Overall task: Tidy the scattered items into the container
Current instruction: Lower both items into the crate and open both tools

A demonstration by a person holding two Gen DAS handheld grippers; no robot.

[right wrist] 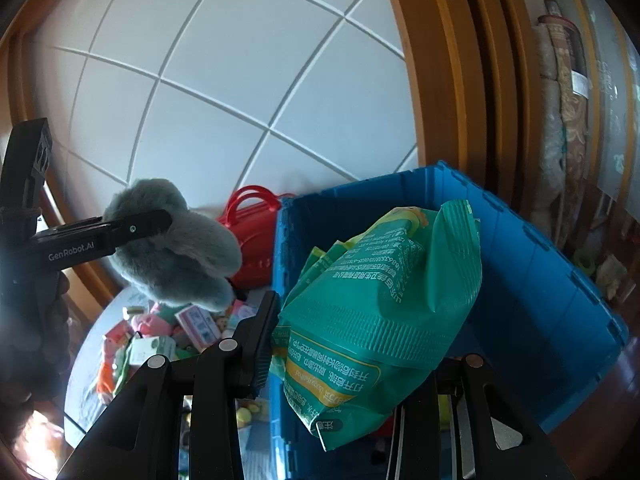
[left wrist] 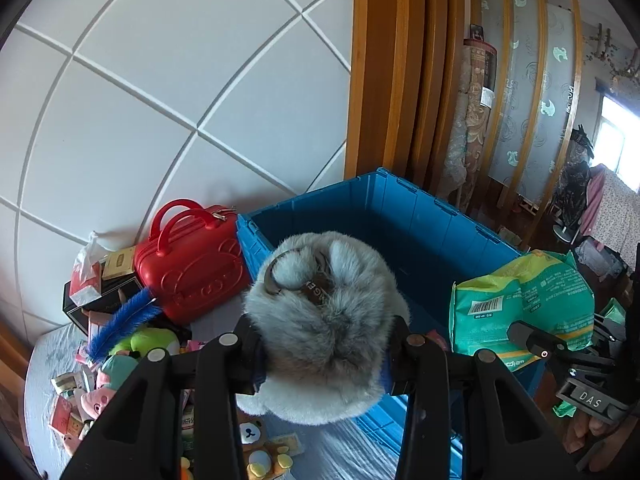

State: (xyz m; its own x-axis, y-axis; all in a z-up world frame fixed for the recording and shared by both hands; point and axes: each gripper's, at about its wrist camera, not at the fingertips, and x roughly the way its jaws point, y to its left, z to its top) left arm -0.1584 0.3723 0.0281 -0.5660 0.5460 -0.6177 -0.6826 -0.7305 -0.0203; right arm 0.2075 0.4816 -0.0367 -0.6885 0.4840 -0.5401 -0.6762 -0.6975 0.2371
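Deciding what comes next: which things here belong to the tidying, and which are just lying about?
Job:
- blue crate
- grey fur hat, in left gripper
- green bag, in right gripper
- scattered toys and boxes

Probably lying about:
- red case
- rolled rugs

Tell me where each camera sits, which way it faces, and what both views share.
Left wrist: sits behind the left tongs, facing the blue crate and wall; its tongs clamp a grey fluffy toy.
Right wrist: sits behind the right tongs, facing the same crate; its tongs clamp a green packet.
Shared: crate, toy, packet, red case.
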